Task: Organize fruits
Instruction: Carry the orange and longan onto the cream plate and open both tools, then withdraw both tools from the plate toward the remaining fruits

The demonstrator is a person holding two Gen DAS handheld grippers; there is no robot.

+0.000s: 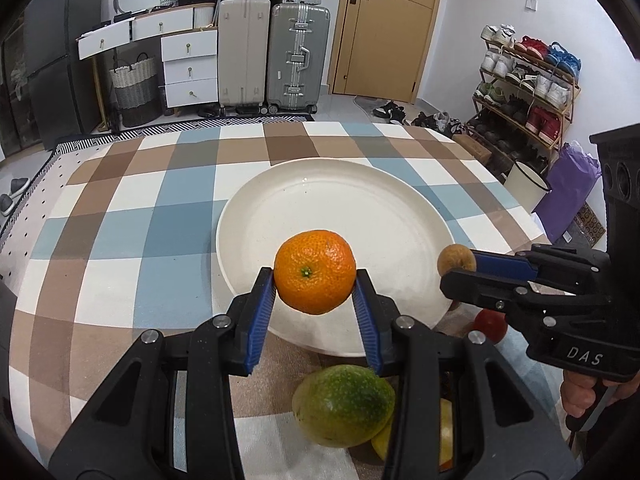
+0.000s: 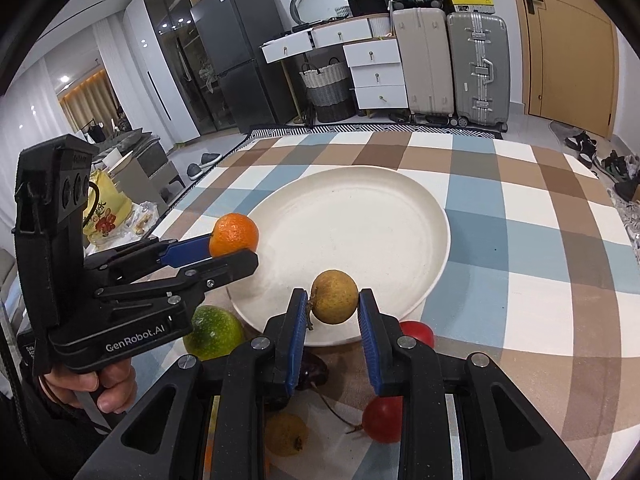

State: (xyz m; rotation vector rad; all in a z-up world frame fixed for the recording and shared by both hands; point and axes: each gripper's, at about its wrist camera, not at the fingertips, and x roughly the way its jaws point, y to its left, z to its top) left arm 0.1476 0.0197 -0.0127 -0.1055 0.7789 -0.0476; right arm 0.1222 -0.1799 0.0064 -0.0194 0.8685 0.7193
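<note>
We list, on the checked tablecloth [image 1: 132,232]: one large white plate [image 1: 336,208], bare, at the centre.

Left gripper [image 1: 316,284]: we find its blue pads pinching an orange mandarin [image 1: 315,271] from both sides, held in the air over the near rim of the plate.

Right gripper [image 2: 334,300]: we find its jaws clamped on a small brownish-yellow round fruit [image 2: 335,296], short stem at its left side, also over the plate's near rim.

Loose fruit on the cloth, near side of the plate: one green mango [image 1: 344,404]; two red round fruits [image 2: 384,420], one of them touching the plate's edge; one yellowish fruit [image 2: 286,434]; one dark item [image 2: 314,372], too hidden for us to name.
</note>
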